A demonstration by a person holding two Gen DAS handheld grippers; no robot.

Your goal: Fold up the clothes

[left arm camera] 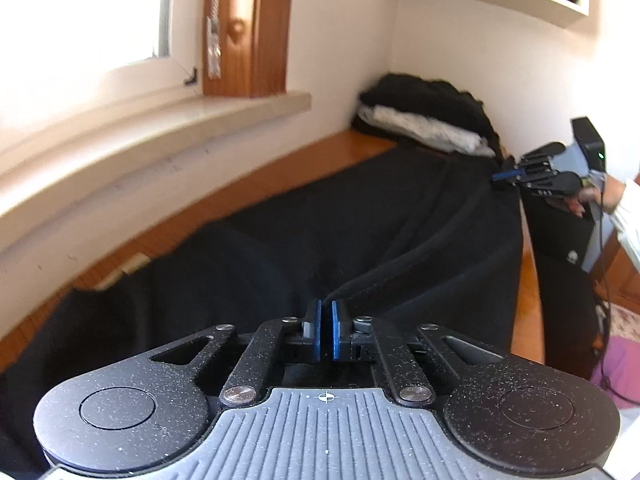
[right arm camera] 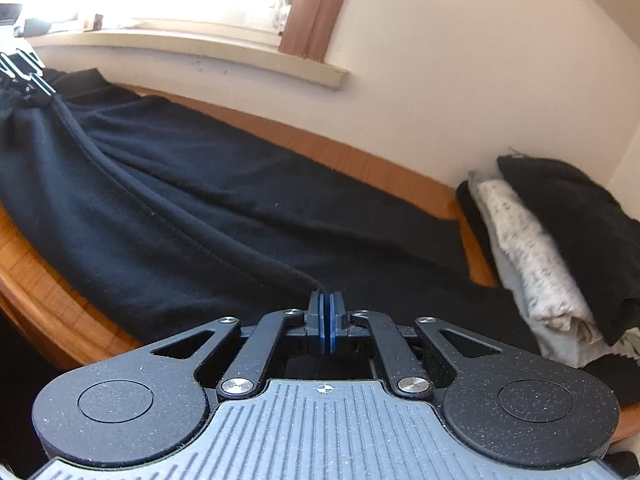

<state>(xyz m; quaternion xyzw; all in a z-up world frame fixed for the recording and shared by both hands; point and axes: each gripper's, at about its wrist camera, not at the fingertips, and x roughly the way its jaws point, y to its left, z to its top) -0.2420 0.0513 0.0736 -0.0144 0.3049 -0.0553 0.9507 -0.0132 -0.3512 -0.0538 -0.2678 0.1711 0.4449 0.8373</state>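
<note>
Jaws of left gripper [left arm camera: 326, 330] pinched on fold of large black fleece garment [left arm camera: 360, 232]; right gripper [right arm camera: 326, 322] jaws likewise clamped on its ridge. Garment spread ahead of both jaws across wooden table [right arm camera: 360, 160]. Folded pile of black and white clothes [right arm camera: 560, 240] beyond, right. Advice: lift both edges evenly, keep cloth taut, avoid pile.
</note>
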